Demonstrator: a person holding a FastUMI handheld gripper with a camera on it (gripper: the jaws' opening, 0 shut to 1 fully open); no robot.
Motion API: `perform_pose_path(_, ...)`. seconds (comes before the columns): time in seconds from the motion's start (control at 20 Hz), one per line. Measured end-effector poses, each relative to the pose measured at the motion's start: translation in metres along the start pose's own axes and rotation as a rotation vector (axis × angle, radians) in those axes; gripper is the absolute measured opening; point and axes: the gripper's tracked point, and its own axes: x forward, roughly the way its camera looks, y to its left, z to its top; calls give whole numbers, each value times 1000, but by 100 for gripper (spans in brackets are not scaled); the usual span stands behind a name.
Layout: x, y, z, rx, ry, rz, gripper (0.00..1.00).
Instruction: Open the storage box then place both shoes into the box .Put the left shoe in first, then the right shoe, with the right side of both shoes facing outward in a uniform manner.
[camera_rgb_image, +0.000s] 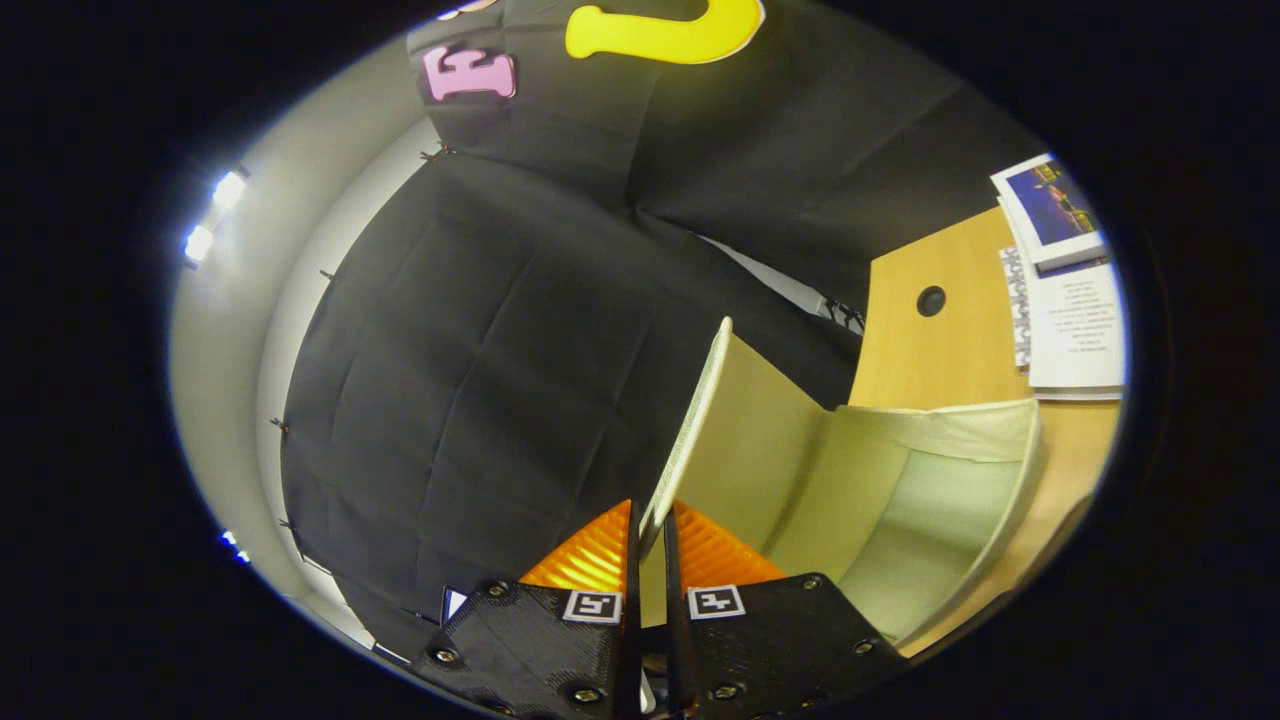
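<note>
My claw (648, 535) is pinched narrow on the lid (690, 420) of the storage box (960, 500), one orange finger (590, 555) on each face of the panel. Lid stands raised, edge-on, running up ahead of my fingers. Box interior lies open, ahead and to my right, on a wooden table (940, 350). Papers (1075, 330) lie beyond the box.

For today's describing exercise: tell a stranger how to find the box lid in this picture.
Start at the wooden table, where a cream storage box stands open. Its lid rises from the box's near side, pinched between the gripper fingers. Unlike the box walls, it is a thin flap standing edge-on.
</note>
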Motion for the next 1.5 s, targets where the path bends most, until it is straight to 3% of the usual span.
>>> perform_pose_path(0.45,69,9,-17,-1,21,-71,10)
perform_pose_path(0.6,54,3,-9,-11,6,-143,58)
perform_pose_path(0.65,51,2,-4,-31,-3,-150,62)
perform_pose_path(0.7,47,1,-2,-55,-10,-162,86)
perform_pose_path(0.75,42,-2,1,-78,-13,-174,92)
perform_pose_path(1.05,1,-13,4,-148,-8,-246,92)
perform_pose_path(1.5,-90,-32,15,-120,-119,-317,92)
